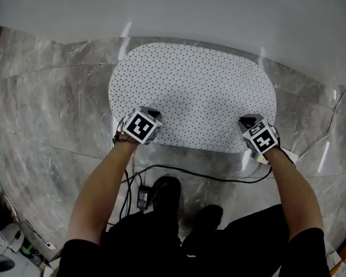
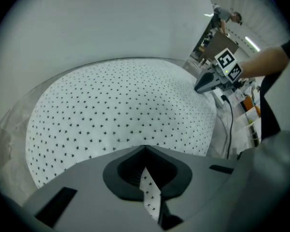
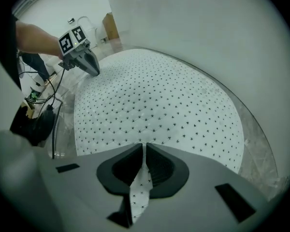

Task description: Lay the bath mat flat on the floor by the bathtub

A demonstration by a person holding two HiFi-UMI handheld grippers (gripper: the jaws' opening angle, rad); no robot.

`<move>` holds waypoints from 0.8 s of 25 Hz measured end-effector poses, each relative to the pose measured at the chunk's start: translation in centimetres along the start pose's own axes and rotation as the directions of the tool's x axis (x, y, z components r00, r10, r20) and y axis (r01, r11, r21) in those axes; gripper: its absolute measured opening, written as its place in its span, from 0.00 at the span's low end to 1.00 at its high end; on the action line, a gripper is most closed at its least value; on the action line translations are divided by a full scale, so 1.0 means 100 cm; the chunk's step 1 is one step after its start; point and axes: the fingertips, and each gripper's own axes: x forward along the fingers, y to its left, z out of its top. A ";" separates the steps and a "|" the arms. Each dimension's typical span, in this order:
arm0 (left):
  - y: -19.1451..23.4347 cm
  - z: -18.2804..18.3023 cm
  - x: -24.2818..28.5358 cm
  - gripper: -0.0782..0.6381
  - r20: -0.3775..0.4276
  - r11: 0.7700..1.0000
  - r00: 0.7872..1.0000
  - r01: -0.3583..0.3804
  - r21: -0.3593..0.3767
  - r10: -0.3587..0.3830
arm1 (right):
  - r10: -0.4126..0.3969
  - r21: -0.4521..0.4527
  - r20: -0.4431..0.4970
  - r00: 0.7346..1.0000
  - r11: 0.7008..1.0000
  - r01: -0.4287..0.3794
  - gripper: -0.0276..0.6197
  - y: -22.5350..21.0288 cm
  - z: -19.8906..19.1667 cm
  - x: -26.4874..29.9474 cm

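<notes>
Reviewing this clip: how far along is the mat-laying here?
Done: the bath mat is spread out on the marble floor alongside the bathtub. In hand: the left tongs and right tongs are each shut on a pinch of its near edge. Left: let go of both pinches so that edge settles flat, then pull the tongs clear.
</notes>
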 end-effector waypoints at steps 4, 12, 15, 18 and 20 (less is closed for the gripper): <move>0.000 0.001 -0.007 0.12 0.027 0.998 0.998 0.053 -0.045 -0.052 | 0.065 0.039 -0.004 0.998 0.997 -0.065 0.09 -0.007 0.002 -0.005; -0.027 0.048 -0.091 0.12 0.285 0.997 0.956 0.072 -0.017 -0.064 | -0.164 0.467 0.304 0.939 0.884 0.003 0.09 -0.049 0.075 -0.103; -0.035 0.073 -0.146 0.12 0.349 0.994 0.936 0.085 -0.068 -0.056 | -0.243 0.521 0.358 0.901 0.853 0.024 0.08 -0.043 0.097 -0.159; -0.056 0.096 -0.217 0.12 0.382 0.994 0.922 0.095 -0.059 -0.065 | -0.269 0.478 0.395 0.878 0.877 0.054 0.08 -0.017 0.116 -0.224; -0.068 0.110 -0.269 0.12 0.407 0.998 0.913 0.053 -0.042 -0.031 | -0.269 0.450 0.435 0.859 0.892 0.052 0.08 0.001 0.134 -0.273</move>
